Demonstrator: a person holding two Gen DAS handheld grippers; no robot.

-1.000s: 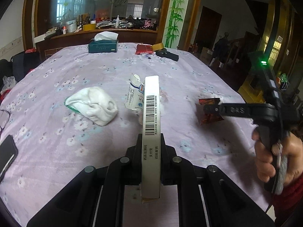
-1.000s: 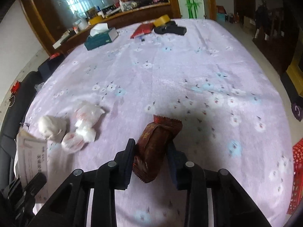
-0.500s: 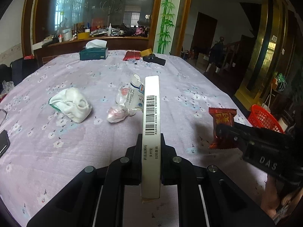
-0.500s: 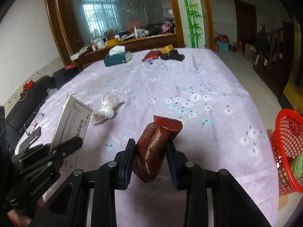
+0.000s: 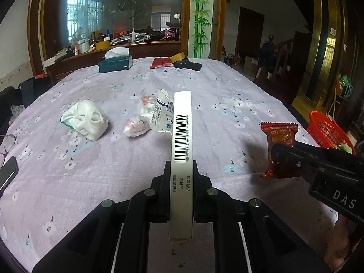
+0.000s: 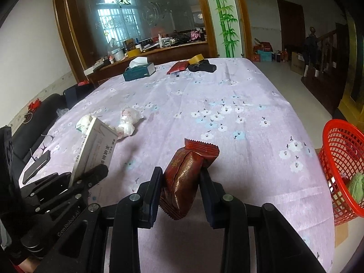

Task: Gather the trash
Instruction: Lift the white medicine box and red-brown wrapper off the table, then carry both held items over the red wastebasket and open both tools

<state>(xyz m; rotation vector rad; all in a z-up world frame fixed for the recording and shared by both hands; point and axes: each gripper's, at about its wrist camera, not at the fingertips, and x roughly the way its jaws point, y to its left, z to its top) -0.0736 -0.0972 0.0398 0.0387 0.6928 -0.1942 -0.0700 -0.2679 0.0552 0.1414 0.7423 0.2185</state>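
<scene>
Matte black left gripper [image 5: 181, 193], matte black right gripper [image 6: 182, 187], round silver screws at the linkages, white "DAS" and "GenRobot" lettering on the housings

White box [image 5: 182, 141] edge: a barcode with small digits too fine to read, then Chinese characters including 支付宝.
Right gripper [image 5: 281, 159] body: "DAS".
Left gripper [image 6: 91, 175] body: "GenRobot.AI".
Red snack packet [image 5: 280, 136]: gold Chinese characters, unclear.

a green tissue box [image 5: 115, 63], tape roll [image 5: 177, 57] and phone [image 5: 8, 174] sit on the tablecloth [image 5: 227, 104].
</scene>
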